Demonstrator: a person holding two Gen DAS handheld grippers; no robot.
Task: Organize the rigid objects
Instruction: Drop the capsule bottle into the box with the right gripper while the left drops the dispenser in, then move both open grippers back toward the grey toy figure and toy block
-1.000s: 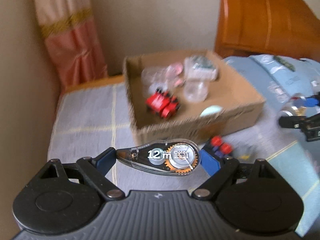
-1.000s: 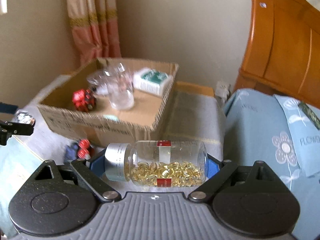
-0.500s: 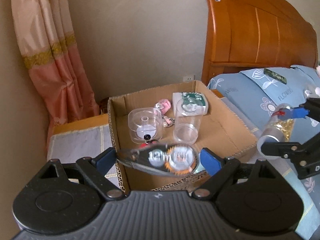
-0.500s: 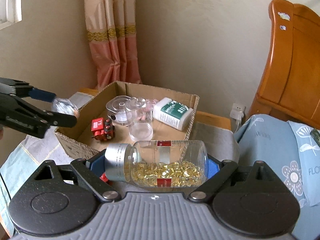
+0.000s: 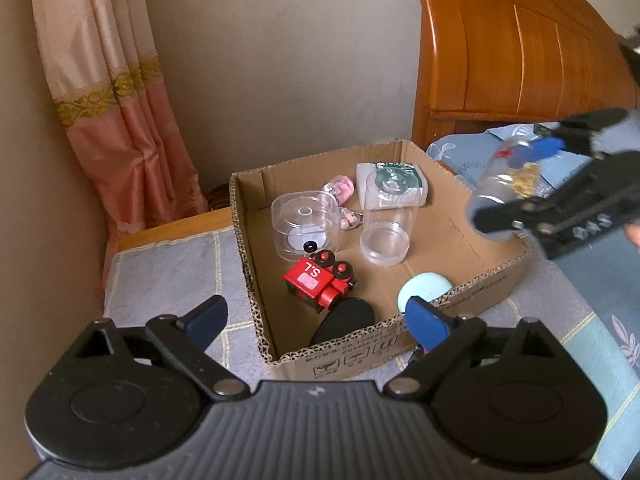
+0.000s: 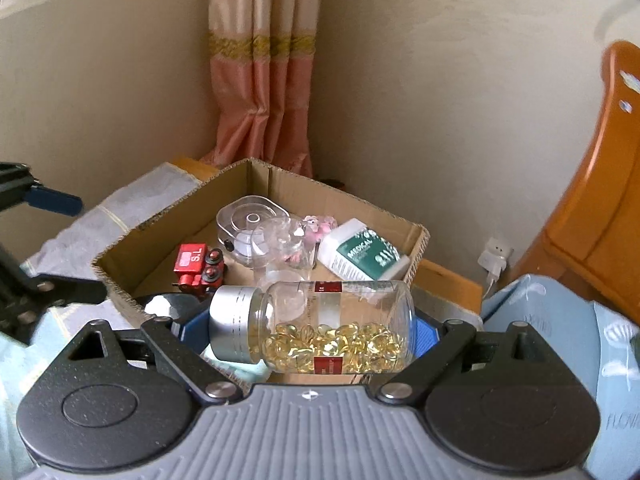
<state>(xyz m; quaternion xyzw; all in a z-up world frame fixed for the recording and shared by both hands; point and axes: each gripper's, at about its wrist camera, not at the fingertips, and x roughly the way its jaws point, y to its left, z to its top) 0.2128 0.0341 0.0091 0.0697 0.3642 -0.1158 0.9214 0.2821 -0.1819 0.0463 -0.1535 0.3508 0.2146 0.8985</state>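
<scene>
A cardboard box [image 5: 496, 280] stands on a grey cloth. My left gripper [image 5: 316, 320] is open and empty above the box's near edge. The dark correction tape dispenser [image 5: 344, 318] lies inside the box by the near wall, next to a red toy train [image 5: 316, 282] and a pale blue disc [image 5: 424, 290]. My right gripper [image 6: 312, 332] is shut on a clear bottle of yellow capsules [image 6: 320, 328] with a silver cap, held sideways over the box's near side. The bottle also shows in the left wrist view [image 5: 504, 182], over the box's right wall.
The box also holds a clear round container [image 5: 306, 226], a clear cup [image 5: 386, 232], a white and green medical box [image 6: 362, 256] and a pink trinket [image 5: 340, 190]. A wooden headboard [image 5: 520, 52] and blue bedding [image 6: 560, 344] lie right. A curtain [image 5: 116, 120] hangs left.
My left gripper has opened and let go of the tape dispenser, which now lies in the box. My right gripper has carried the capsule bottle closer over the box.
</scene>
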